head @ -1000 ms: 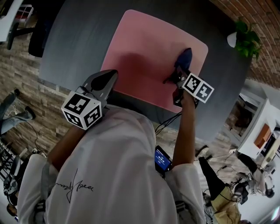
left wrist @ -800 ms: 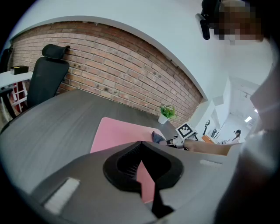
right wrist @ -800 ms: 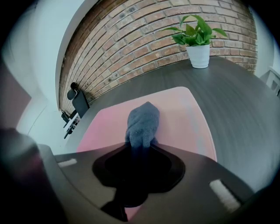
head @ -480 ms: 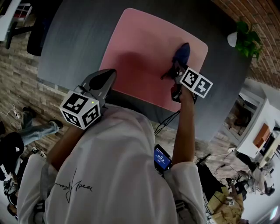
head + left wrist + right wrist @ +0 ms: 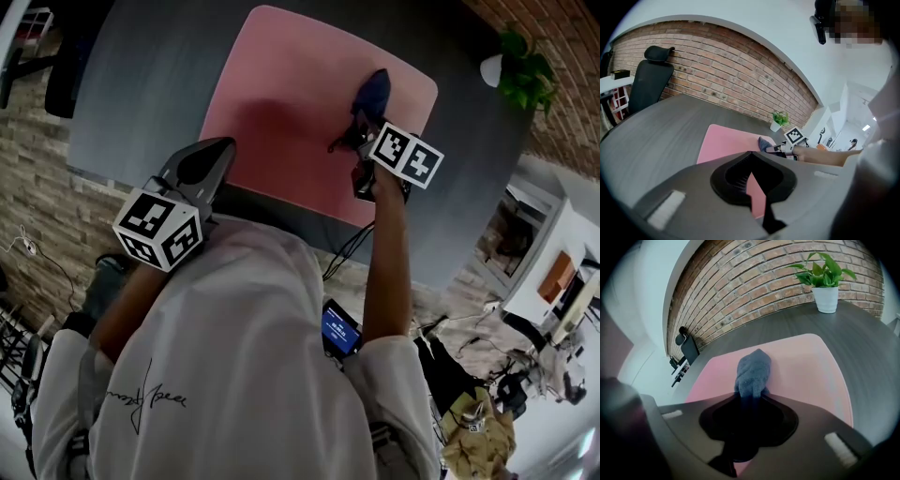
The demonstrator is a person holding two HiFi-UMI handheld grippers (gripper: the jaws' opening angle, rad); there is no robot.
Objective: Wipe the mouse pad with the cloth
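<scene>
Right tongs (image 5: 356, 139) outstretched, clamping cloth (image 5: 753, 369); left tongs (image 5: 221, 150) near chest, seemingly closed.

right gripper (image 5: 359, 131) + cloth (image 5: 372, 94): slid forward over mouse pad (image 5: 281, 84), cloth tip now nearer pad's far edge, a bit further in from pad's right edge

Overhead, two low; common mouse pad (image 5: 309, 103)
</scene>
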